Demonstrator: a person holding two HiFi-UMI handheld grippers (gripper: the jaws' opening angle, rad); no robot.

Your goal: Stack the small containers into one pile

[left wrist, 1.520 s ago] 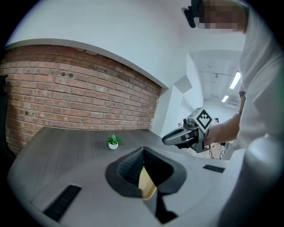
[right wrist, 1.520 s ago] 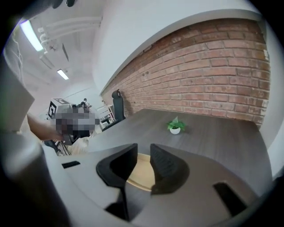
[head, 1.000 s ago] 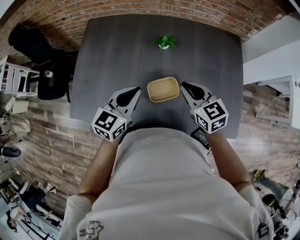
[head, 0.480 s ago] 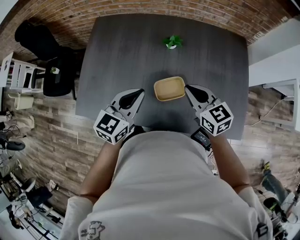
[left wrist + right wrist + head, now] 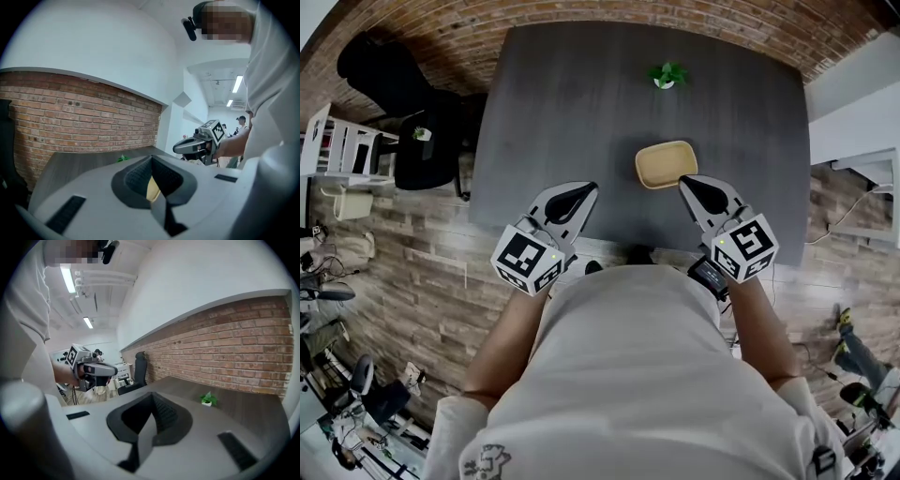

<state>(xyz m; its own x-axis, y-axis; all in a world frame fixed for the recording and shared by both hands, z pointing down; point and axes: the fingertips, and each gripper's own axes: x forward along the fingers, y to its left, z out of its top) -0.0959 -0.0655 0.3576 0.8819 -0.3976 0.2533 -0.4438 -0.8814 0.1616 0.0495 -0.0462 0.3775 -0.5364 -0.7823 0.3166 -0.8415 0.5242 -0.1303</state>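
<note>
A shallow tan container [image 5: 666, 164] rests on the dark grey table [image 5: 562, 103], right of centre and close to the front edge. It looks like one pile; I cannot tell how many pieces are nested in it. My left gripper [image 5: 585, 189] hovers over the front edge, well left of the container, jaws shut with nothing in them. My right gripper [image 5: 687, 182] sits just in front of the container's right corner, apart from it, also shut and empty. In the left gripper view, a tan sliver of the container [image 5: 152, 190] shows past the closed jaws [image 5: 151, 159]. The right gripper view shows closed jaws [image 5: 151, 397].
A small potted plant [image 5: 667, 75] stands near the table's far edge. A black office chair [image 5: 389, 80] and a white shelf unit [image 5: 337, 155] stand left of the table. A brick wall [image 5: 234, 348] runs behind the table.
Both grippers have drawn back from either side of the container toward the person and the table's front edge. The container has stayed where it was on the table.
</note>
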